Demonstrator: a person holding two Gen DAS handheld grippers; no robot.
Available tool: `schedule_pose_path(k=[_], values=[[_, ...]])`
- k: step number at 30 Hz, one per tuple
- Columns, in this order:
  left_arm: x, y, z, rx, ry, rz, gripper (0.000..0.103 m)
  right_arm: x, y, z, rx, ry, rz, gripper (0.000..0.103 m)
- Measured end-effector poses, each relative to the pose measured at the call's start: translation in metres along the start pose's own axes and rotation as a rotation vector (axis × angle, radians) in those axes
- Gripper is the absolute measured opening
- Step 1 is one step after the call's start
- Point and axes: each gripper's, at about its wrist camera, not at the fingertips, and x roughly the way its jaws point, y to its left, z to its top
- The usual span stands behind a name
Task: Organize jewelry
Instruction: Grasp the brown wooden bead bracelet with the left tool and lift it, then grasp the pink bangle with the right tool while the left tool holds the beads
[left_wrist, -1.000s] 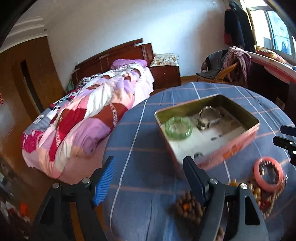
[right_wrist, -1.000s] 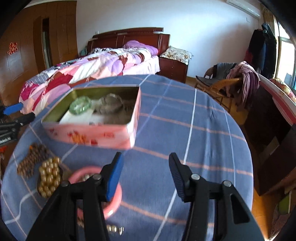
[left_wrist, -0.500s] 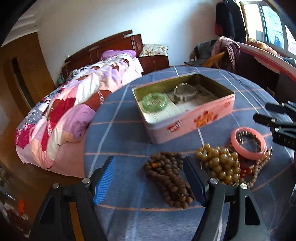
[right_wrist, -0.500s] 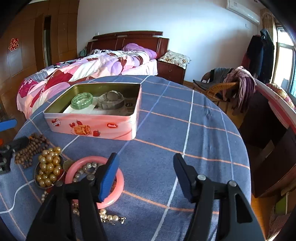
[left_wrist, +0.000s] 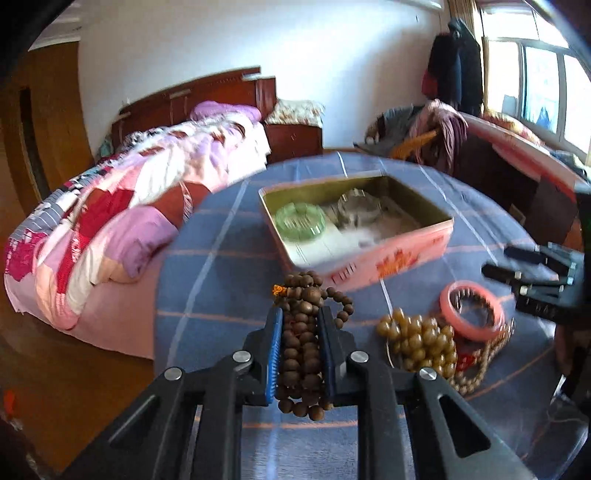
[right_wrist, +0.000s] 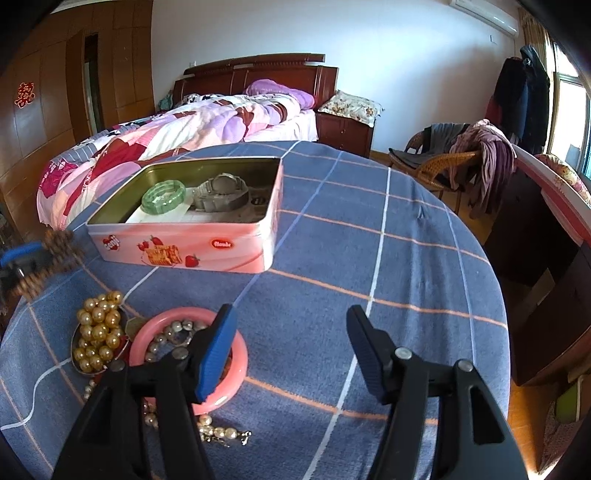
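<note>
— Near the tabletop's left edge, the left gripper (left_wrist: 300, 332) clamps a bunch of round brown wooden beads (left_wrist: 301, 347).
— And the right gripper (right_wrist: 291, 347)?
— Spread wide, holding nothing, over the glossy pink bangle (right_wrist: 236, 354). Strawberry-printed tin (right_wrist: 192, 247) mid-table; its label's unreadable.

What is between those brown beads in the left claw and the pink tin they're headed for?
Nothing visible blocks the way. The left claw is shut on the brown wooden beads, and only bare blue cloth lies between them and the open pink tin. The gold beads and pink bangle sit off to the right.
</note>
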Motion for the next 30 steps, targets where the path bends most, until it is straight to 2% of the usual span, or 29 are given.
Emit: schedule_pose_path(k=[3, 6, 8, 12, 18, 22, 23, 26, 28, 30], values=[[-0.005, 0.003, 0.004, 0.002, -0.022, 0.003, 0.019, 0.0, 0.0, 0.0, 0.0, 0.001, 0.003, 0.065], [0.001, -0.003, 0.001, 0.034, -0.01, 0.032, 0.019, 0.0, 0.0, 0.0, -0.004, 0.0, 0.014, 0.065], [0.006, -0.006, -0.002, 0.038, 0.003, 0.024, 0.019, 0.0, 0.001, -0.001, -0.009, 0.004, 0.015, 0.064], [0.014, -0.011, -0.005, 0.051, 0.014, 0.02, 0.019, 0.003, 0.004, -0.001, -0.035, 0.019, 0.025, 0.052], [0.021, -0.011, -0.008, 0.052, 0.027, 0.022, 0.019, 0.004, 0.012, -0.003, -0.092, 0.04, 0.057, 0.044], [0.023, -0.014, -0.009, 0.059, 0.035, 0.018, 0.019, 0.009, 0.021, -0.008, -0.166, 0.094, 0.078, 0.04], [0.023, -0.014, -0.009, 0.061, 0.035, 0.017, 0.019, 0.012, 0.023, -0.009, -0.186, 0.118, 0.076, 0.034], [0.024, -0.014, -0.01, 0.062, 0.037, 0.015, 0.019, 0.011, 0.031, -0.01, -0.231, 0.113, 0.06, 0.031], [0.024, -0.014, -0.01, 0.063, 0.039, 0.015, 0.019, 0.01, 0.031, -0.01, -0.234, 0.113, 0.063, 0.022], [0.024, -0.013, -0.01, 0.064, 0.041, 0.013, 0.019, 0.009, 0.03, -0.011, -0.24, 0.112, 0.064, 0.021]])
